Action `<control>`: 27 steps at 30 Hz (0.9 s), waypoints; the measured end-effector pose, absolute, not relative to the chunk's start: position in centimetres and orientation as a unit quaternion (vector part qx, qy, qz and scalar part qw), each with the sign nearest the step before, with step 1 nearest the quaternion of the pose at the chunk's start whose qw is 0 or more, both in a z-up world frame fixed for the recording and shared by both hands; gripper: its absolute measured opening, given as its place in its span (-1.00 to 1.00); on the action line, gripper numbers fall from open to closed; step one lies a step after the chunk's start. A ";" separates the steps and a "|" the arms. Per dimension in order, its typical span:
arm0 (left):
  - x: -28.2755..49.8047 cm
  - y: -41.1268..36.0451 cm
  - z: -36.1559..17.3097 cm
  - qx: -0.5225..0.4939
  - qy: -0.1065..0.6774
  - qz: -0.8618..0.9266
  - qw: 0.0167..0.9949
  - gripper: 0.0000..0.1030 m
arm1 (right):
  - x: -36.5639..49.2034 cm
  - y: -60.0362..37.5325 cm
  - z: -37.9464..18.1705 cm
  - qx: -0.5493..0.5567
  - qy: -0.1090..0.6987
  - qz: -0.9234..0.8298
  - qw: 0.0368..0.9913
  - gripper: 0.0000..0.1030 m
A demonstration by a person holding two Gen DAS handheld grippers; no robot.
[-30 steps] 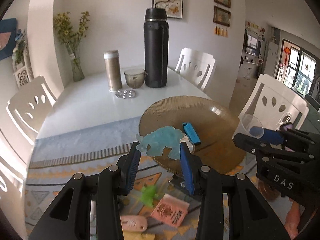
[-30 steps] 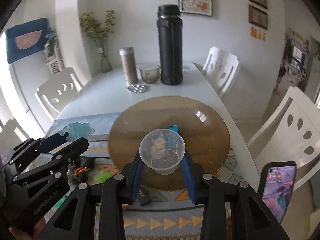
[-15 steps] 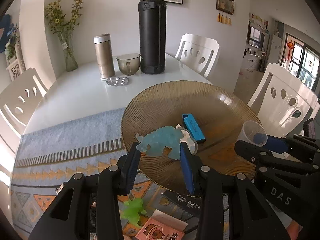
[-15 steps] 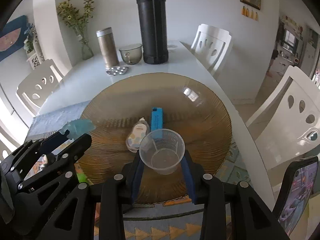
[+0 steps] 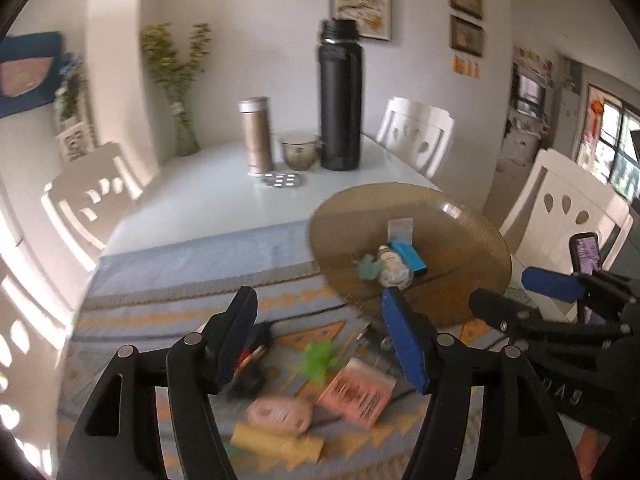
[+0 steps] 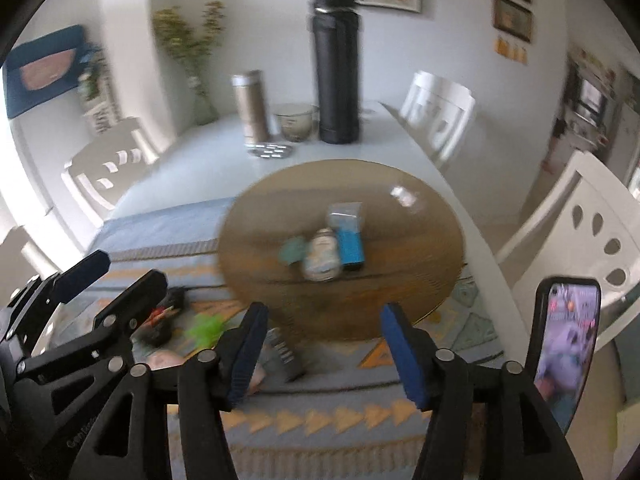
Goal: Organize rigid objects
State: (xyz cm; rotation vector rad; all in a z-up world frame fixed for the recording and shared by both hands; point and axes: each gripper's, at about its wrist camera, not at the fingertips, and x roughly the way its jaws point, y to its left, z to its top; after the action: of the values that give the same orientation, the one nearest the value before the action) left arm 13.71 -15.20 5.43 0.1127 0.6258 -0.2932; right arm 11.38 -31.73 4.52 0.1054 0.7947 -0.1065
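Opening empty at frame bottom, left tongs and right tongs; ribbed round amber glass plate holds teal dinosaur, clear plastic cup.

Amber ribbed plate — teal dinosaur, blue lighter; cloth grey-blue with orange triangles.

ribbed amber glass plate; glossy white table

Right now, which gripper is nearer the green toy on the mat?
Left. The left gripper hangs right over the green toy, with it between the opening jaws; the right gripper sits off to the toy's right.
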 end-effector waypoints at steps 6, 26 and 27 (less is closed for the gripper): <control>8.6 -9.2 5.7 0.020 0.309 -0.097 0.946 0.23 | 7.7 -26.5 4.0 0.042 0.381 0.014 0.924 0.17; 6.0 -2.1 -3.3 -0.017 0.363 -0.025 0.931 0.23 | 6.5 -20.1 -5.4 0.051 0.408 0.089 0.907 0.18; 6.1 -2.1 -3.5 -0.017 0.365 -0.026 0.931 0.23 | 6.6 -20.3 -5.6 0.055 0.411 0.089 0.906 0.18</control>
State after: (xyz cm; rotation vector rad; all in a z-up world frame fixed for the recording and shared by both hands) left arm 6.09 -2.13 -3.50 -0.0350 0.7464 -0.0524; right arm 6.61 -20.29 -5.65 0.1126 0.8479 0.1841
